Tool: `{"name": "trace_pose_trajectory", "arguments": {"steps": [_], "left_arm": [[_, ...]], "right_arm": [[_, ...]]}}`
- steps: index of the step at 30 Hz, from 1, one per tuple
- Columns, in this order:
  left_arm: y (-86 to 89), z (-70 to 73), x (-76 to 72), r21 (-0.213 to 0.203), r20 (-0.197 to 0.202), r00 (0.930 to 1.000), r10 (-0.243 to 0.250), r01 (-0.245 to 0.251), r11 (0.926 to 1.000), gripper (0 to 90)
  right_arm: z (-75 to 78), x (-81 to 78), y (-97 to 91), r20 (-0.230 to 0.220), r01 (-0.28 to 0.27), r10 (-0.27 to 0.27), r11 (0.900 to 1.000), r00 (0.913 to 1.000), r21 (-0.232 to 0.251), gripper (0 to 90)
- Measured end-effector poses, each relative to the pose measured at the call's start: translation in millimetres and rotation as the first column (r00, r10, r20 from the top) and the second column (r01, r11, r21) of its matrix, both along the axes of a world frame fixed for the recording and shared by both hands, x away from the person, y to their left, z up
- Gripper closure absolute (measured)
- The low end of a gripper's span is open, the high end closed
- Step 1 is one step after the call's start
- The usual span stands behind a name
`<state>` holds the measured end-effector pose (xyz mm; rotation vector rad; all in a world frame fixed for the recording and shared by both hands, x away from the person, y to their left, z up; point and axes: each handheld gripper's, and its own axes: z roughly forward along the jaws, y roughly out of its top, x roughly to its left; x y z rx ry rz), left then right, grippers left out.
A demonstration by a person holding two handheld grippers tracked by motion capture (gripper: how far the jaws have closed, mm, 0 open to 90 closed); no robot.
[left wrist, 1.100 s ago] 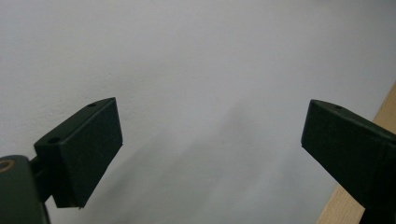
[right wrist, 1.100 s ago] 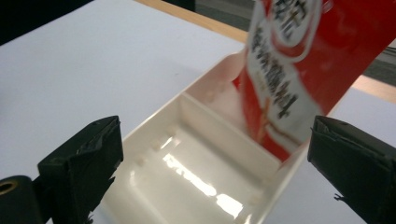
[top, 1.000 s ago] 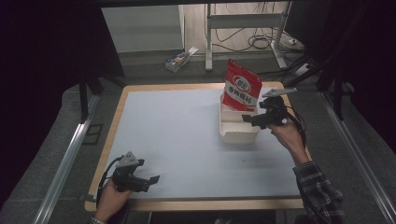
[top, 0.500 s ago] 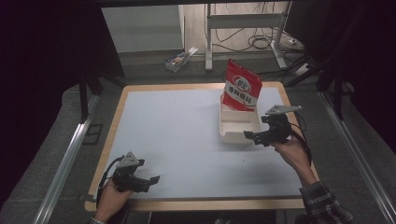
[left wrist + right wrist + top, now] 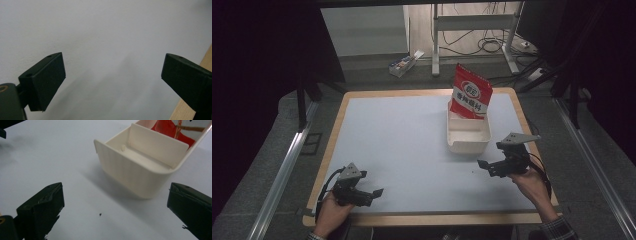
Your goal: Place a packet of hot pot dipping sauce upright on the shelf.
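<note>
A red snack bag (image 5: 470,93) stands upright in the far end of a cream plastic bin (image 5: 468,137) at the table's right middle. In the right gripper view the bin (image 5: 140,165) sits just ahead with a divider inside, and the red bag (image 5: 175,130) shows behind that divider. My right gripper (image 5: 485,167) is open, near the front right of the table, a little nearer to me than the bin and holding nothing. My left gripper (image 5: 377,194) is open at the front left, over bare white table (image 5: 105,37).
The white table top (image 5: 402,145) has a wooden rim (image 5: 422,219). Metal rails run along both sides on the floor. Beyond the far edge are a desk frame, cables and a small box (image 5: 404,63).
My right gripper has drawn back from the bag and bin toward the front right of the table, leaving the bag standing in the bin. The left gripper has stayed put.
</note>
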<state>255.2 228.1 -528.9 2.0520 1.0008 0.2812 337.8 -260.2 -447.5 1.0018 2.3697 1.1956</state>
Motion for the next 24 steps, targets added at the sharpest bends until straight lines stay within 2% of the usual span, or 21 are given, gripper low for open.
{"name": "trace_pose_trajectory", "arguments": {"steps": [5, 8, 9, 14, 15, 18, 24], "left_arm": [[-0.4, -0.1, 0.3, 0.01, 0.0, 1.0, -0.001, 0.001, 1.0, 5.1], [-0.8, -0.1, 0.2, 0.013, -0.001, 1.0, -0.002, 0.002, 0.9999, 5.1], [-0.7, 0.0, 0.1, 0.013, 0.0, 1.0, -0.002, 0.002, 0.9999, 5.0], [0.0, -0.1, 0.4, 0.009, -0.002, 1.0, 0.0, 0.0, 1.0, 4.4], [0.0, -0.1, 0.4, 0.009, -0.002, 1.0, -0.001, 0.001, 1.0, 4.0], [-0.3, -0.2, 0.5, 0.009, -0.005, 1.0, -0.002, 0.002, 1.0, 3.9], [-0.1, -0.2, 0.6, 0.009, -0.006, 1.0, -0.004, 0.004, 1.0, 3.8]], "right_arm": [[-10.7, -21.4, -8.9, 0.011, 0.021, -0.021, 0.9997, 0.9997, 0.007, 0.8], [-14.8, -28.8, -11.5, 0.012, 0.031, -0.031, 0.9995, 0.9994, 0.008, 0.7], [-19.2, -36.5, -14.3, 0.01, 0.037, -0.037, 0.9991, 0.9993, 0.018, 0.7], [-29.2, -50.2, -19.0, 0.004, 0.034, -0.034, 0.9993, 0.9994, 0.018, 0.7], [-34.9, -56.7, -21.3, 0.0, 0.031, -0.031, 0.9995, 0.9995, 0.006, 0.7], [-39.1, -61.3, -23.1, -0.005, 0.031, -0.031, 0.9995, 0.9995, -0.007, 0.7], [-52.5, -74.6, -27.4, -0.05, 0.04, -0.042, 0.9984, 0.9979, -0.041, 0.6]]}}
